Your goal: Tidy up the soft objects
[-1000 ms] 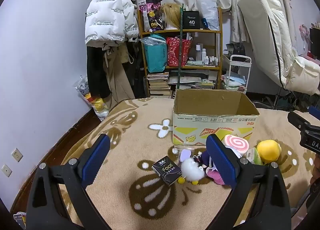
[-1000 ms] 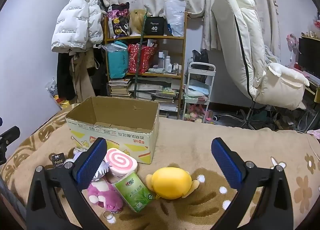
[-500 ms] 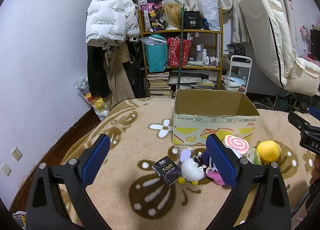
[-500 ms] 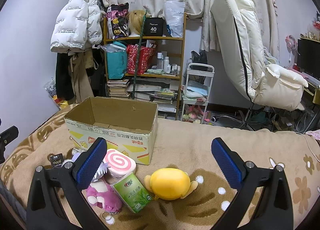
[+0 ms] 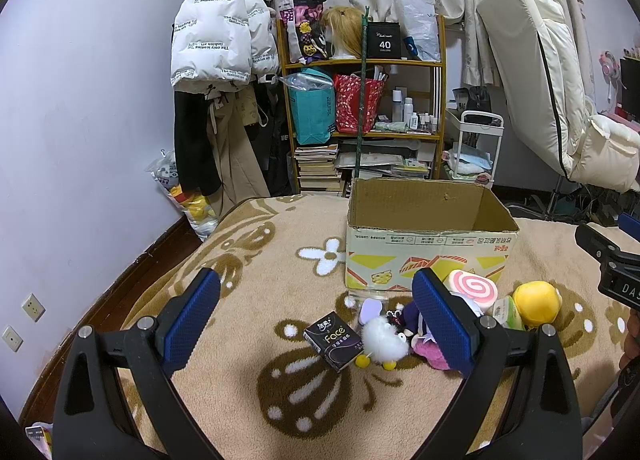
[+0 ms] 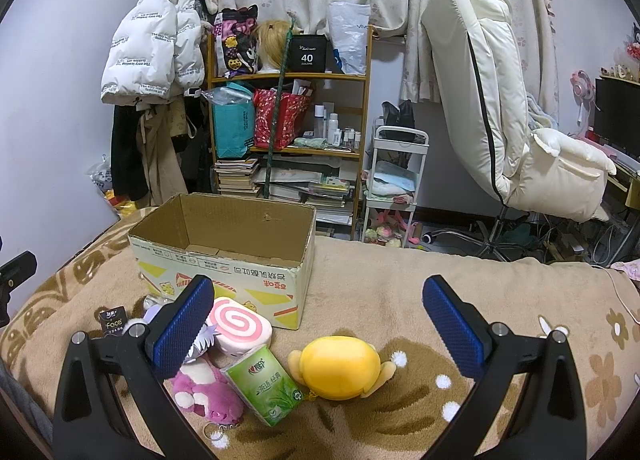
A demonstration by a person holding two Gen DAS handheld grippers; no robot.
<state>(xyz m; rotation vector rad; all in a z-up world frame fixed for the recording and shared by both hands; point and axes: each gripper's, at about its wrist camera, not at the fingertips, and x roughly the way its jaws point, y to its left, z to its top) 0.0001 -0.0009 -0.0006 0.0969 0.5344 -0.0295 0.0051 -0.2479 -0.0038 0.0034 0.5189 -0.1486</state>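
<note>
An open cardboard box (image 5: 430, 256) (image 6: 224, 260) stands on a tan blanket. In front of it lie a yellow plush (image 6: 340, 367) (image 5: 536, 303), a pink swirl cushion (image 6: 239, 324) (image 5: 472, 289), a green tissue pack (image 6: 266, 384), a pink plush (image 6: 208, 392), a white fluffy toy (image 5: 384, 344) and a black "Face" pack (image 5: 332, 340). My left gripper (image 5: 316, 318) is open and empty above the blanket, near the toys. My right gripper (image 6: 320, 324) is open and empty above the yellow plush.
A shelf (image 6: 288, 120) with bags, books and bottles stands behind the bed. A white jacket (image 5: 220, 44) hangs at the left. A white cart (image 6: 394, 180) and a cream recliner (image 6: 500, 108) are at the right. The blanket (image 6: 400, 292) stretches right of the box.
Both views have shifted only slightly; the grippers stay open and the objects have not moved.
</note>
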